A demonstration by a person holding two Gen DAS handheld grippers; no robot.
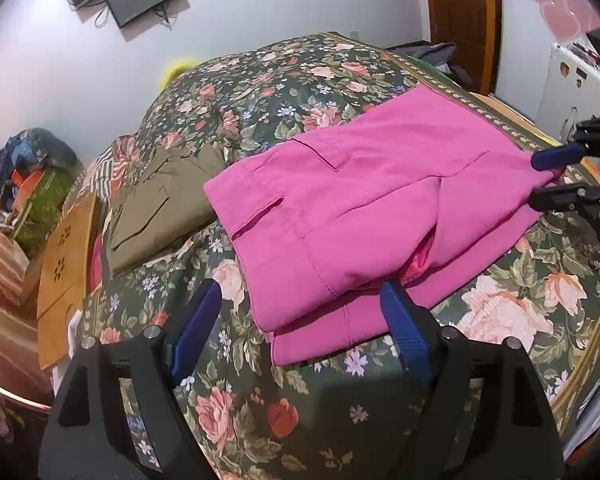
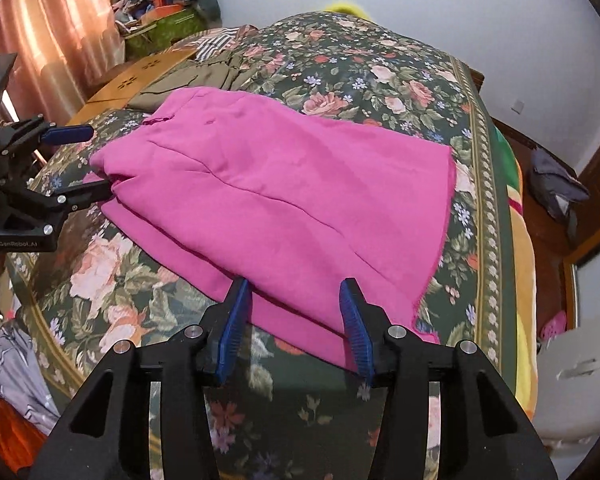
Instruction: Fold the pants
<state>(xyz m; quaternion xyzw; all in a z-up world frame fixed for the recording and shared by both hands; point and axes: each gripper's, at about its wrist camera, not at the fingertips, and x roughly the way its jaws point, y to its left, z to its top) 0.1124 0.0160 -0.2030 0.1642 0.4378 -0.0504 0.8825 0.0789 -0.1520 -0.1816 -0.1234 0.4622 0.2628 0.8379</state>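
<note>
Pink pants (image 1: 360, 208) lie folded in layers on the floral bedspread (image 1: 284, 392); they also show in the right wrist view (image 2: 284, 184). My left gripper (image 1: 300, 304) is open, its blue fingers on either side of the near waist end of the pants; it also shows in the right wrist view (image 2: 84, 164), open at the pants' left edge. My right gripper (image 2: 296, 300) is open, its fingers straddling the near hem edge; it also shows in the left wrist view (image 1: 548, 176) at the far right end of the pants.
Olive folded pants (image 1: 160, 208) lie beyond the pink ones on the bed. A wooden bedside table (image 1: 66, 256) and a pile of bags (image 1: 32, 176) stand to the left. A door (image 1: 464, 12) and white appliance (image 1: 572, 92) are at the right.
</note>
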